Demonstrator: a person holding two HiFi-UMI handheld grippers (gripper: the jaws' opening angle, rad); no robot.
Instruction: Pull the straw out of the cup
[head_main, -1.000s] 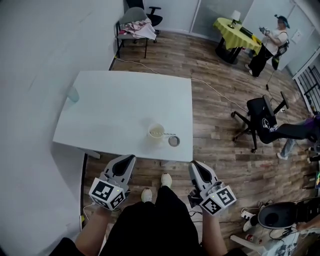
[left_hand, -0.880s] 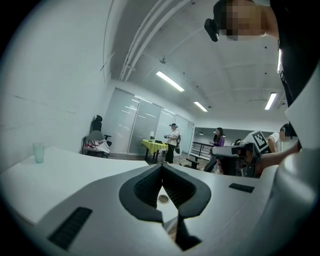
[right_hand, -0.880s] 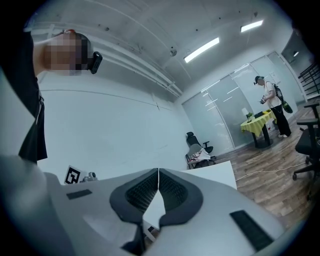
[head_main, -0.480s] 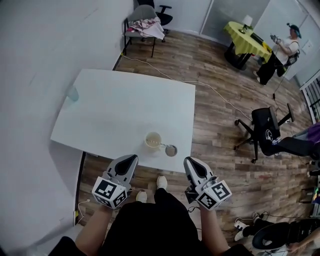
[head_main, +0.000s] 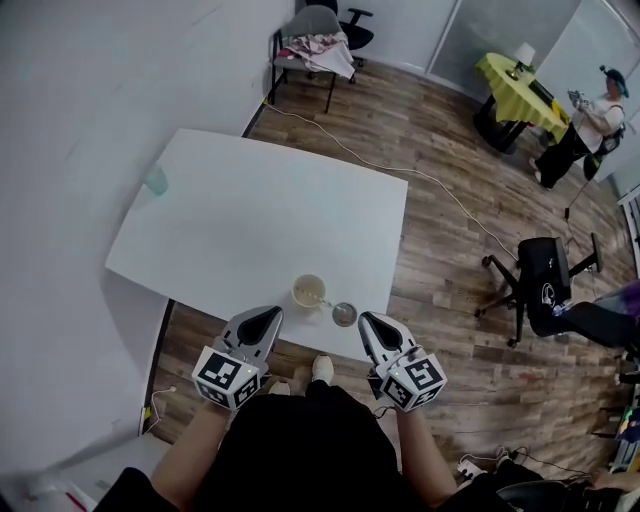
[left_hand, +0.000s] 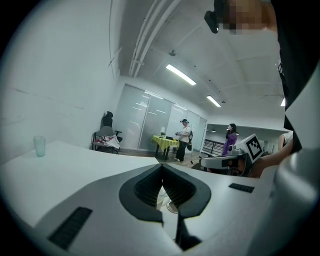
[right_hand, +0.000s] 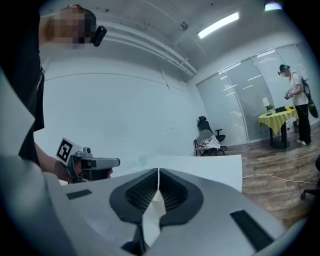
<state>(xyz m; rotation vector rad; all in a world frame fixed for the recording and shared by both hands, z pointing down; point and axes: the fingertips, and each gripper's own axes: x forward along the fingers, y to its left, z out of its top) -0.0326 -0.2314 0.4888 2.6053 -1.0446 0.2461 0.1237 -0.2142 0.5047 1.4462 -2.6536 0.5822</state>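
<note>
Spreading across the scene is a wood floor (head_main: 450, 230), and on it stands a white table (head_main: 250, 210) that reaches from the near middle to the far left wall. At the far right a person (head_main: 592, 122) stands beside a yellow table (head_main: 515, 80); a black chair (head_main: 545, 285) sits at the right, and a chair (head_main: 312, 35) draped with clothes is at the far end. Just off the table's near edge, the left gripper (head_main: 268, 316) and the right gripper (head_main: 368, 322) are held side by side, both pointing at the table and touching nothing. The left gripper's own view shows its jaws together at the tips with nothing between them, and the right gripper's view shows the same. The cup (head_main: 309, 291) stands near the table's near edge, just beyond and between the two grippers. The straw is too small to make out for certain. A small round thing (head_main: 344, 314) lies just right of the cup. A glass (head_main: 155, 180) stands well apart at the far left.
</note>
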